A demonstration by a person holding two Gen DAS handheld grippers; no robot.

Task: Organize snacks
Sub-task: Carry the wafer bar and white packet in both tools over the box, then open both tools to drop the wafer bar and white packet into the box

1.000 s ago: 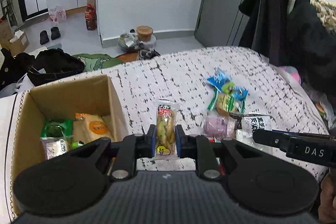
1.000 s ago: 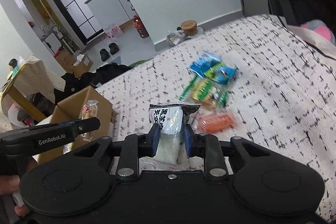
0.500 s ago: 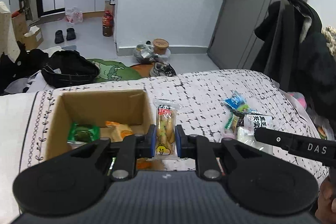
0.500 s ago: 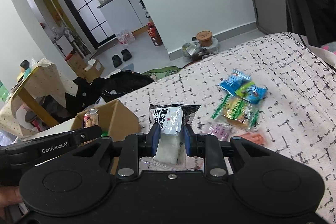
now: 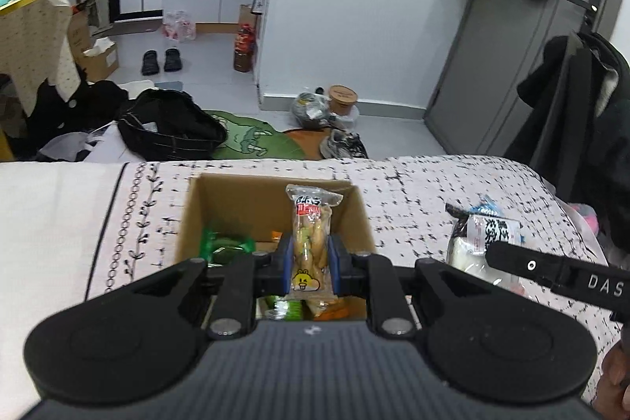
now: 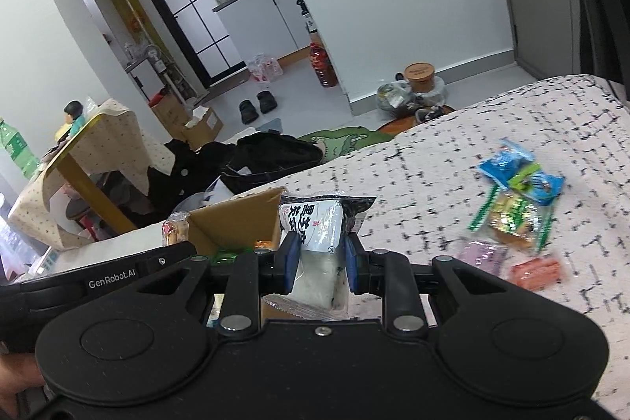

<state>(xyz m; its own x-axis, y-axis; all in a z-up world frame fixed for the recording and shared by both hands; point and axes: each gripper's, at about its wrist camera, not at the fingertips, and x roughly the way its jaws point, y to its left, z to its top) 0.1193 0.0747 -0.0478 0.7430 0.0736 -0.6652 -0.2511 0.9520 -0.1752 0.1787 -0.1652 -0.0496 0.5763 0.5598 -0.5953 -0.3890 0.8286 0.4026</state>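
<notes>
Left gripper clamped on clear crinkly biscuit packet, above open cardboard box. Right gripper clamped on soft white pouch, black-printed label.

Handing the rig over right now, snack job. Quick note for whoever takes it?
Left tool: shut on a clear biscuit packet, held upright above the open cardboard box.
Right tool: shut on a white packet with black print, near the box's right side, not yet over it.
Done: box holds a green packet and some orange ones.
Left: drop both held packets in the box, then fetch the loose snacks on the bedspread: blue packets, a green-striped one, a pink one, an orange one.
</notes>
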